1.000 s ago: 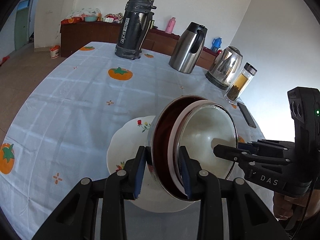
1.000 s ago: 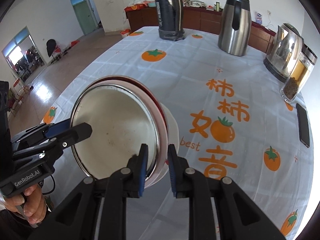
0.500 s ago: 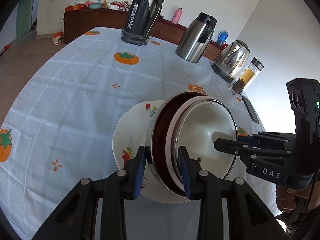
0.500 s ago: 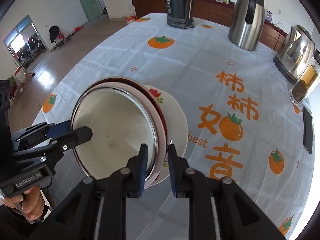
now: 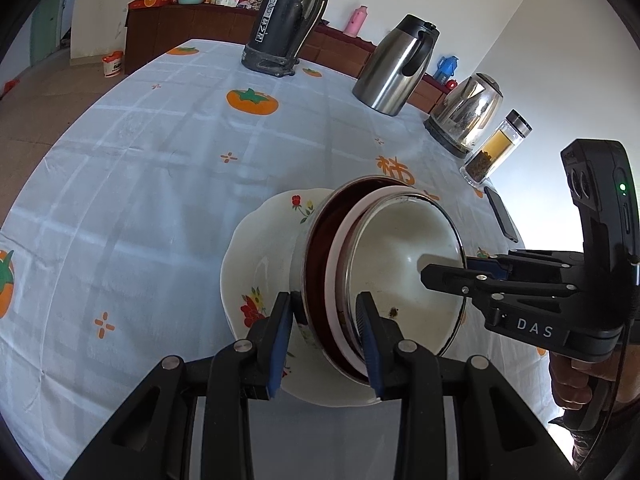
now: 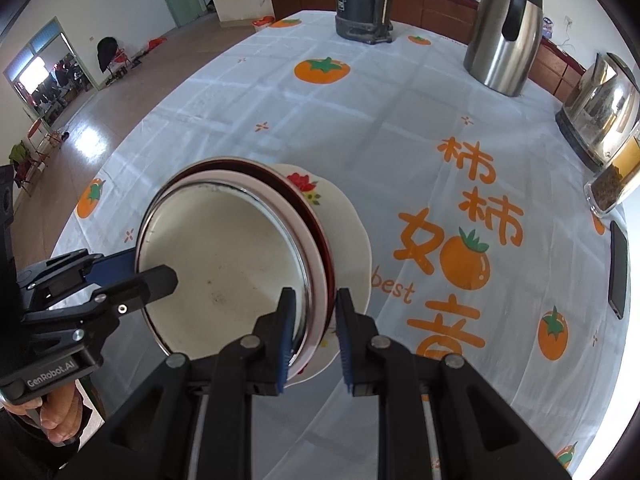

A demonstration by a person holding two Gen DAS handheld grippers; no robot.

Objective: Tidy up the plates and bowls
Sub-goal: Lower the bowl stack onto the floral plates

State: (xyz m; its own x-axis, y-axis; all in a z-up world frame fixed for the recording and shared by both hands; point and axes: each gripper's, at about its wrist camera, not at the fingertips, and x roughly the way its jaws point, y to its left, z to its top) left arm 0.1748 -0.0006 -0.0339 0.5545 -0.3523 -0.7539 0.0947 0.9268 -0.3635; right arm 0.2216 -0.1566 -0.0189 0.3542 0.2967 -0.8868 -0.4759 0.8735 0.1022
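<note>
The nested stack of bowls [image 5: 384, 264] hung tilted directly over the flowered plate [image 5: 260, 248] on the counter [image 5: 140, 168]. The left gripper [image 5: 324, 320] and right gripper [image 6: 314, 320] had their jaws clamped on opposite rims, so the plate lay straight below, equally near both.

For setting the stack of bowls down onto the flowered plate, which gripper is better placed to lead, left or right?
Probably neither alone. The left gripper clamps one side of the nested bowls, the right gripper the opposite rim, above the flowered plate. If one must lead, left: its view shows more of the plate.
</note>
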